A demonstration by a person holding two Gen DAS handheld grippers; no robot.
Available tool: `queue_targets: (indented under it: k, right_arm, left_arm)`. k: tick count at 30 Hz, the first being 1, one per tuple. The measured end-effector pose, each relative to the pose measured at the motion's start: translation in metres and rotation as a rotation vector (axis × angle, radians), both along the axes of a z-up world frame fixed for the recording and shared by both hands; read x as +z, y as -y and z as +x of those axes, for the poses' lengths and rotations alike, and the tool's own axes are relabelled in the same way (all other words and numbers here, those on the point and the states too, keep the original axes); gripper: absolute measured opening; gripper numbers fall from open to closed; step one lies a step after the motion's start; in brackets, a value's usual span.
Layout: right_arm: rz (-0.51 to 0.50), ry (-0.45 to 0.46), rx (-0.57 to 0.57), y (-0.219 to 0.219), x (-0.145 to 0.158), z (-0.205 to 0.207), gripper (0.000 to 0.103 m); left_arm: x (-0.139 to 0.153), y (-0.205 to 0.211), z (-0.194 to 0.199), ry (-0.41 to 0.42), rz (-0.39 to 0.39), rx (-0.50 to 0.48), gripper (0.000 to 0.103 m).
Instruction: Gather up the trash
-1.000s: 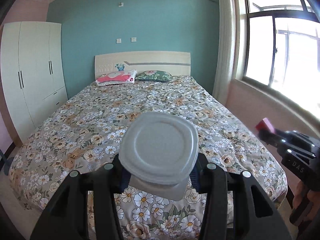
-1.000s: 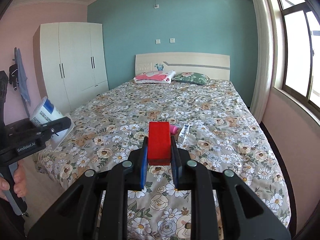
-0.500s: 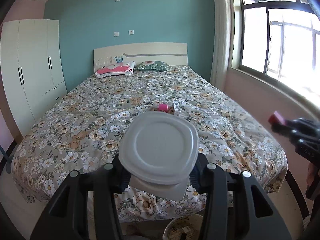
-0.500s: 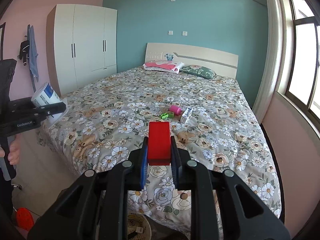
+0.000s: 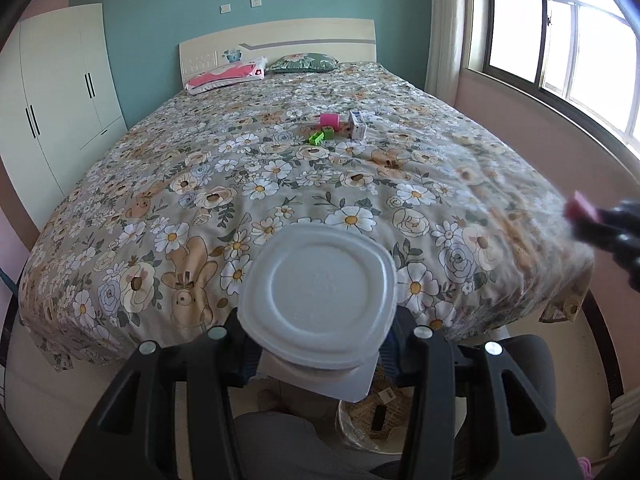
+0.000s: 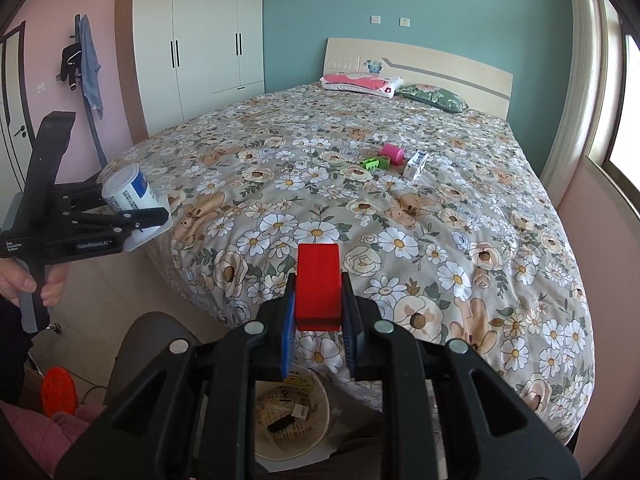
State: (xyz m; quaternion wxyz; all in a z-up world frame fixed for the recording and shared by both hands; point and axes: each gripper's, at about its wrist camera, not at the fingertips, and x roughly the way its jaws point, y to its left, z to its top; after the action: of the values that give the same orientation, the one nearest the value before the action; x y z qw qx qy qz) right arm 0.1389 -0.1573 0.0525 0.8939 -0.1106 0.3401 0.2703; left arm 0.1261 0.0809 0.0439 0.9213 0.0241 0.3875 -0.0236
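My left gripper (image 5: pixel 318 350) is clamped on a white plastic cup (image 5: pixel 318 298), its base facing the camera and a loose foil flap hanging below it; from the right wrist view the same cup (image 6: pixel 128 196) shows a blue and white label and sits between the black fingers of that gripper (image 6: pixel 138 216), with the person's hand (image 6: pixel 30 282) around the handle. My right gripper (image 6: pixel 318 334) is closed on a red block (image 6: pixel 318 284), which stands upright between the blue pads (image 6: pixel 289 332); in the left view that gripper appears only as a blurred dark shape at the right edge, the block (image 5: pixel 579 209) showing as a pinkish smear. Both grippers are held off the foot of the bed (image 6: pixel 460 240), above the floor. Below them stands a round waste bin (image 6: pixel 320 408) with a pale rim, holding paper scraps and a small dark item; in the left view its rim (image 5: pixel 344 416) shows just under the cup. Further up the floral bedspread (image 5: pixel 200 184) lies a small cluster close together: a pink cylinder (image 5: pixel 329 121), a green piece (image 5: pixel 320 136) just in front of it, and a small white box (image 5: pixel 357 124) beside them. Two pillows (image 5: pixel 226 77) rest against the headboard.
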Motion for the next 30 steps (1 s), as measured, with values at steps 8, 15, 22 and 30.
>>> queue_targets:
  k: [8,15,22,30]
  right_arm:
    - [-0.021,-0.164,0.026,-0.012,-0.073,-0.004,0.021]
    - [-0.031,-0.293,0.033,-0.02,-0.128,-0.005,0.021]
    - [-0.045,-0.4,0.026,-0.027,-0.177,0.001,0.021]
    - [-0.058,-0.51,-0.001,-0.032,-0.234,0.015,0.021]
  left_arm:
    - [-0.078,0.023,0.005,-0.182,0.017,-0.064,0.049]
    - [-0.136,0.038,0.011,-0.311,-0.001,-0.101,0.049]
    - [-0.178,0.036,0.018,-0.41,-0.044,-0.106,0.049]
    - [-0.221,0.039,0.023,-0.506,-0.074,-0.106,0.049]
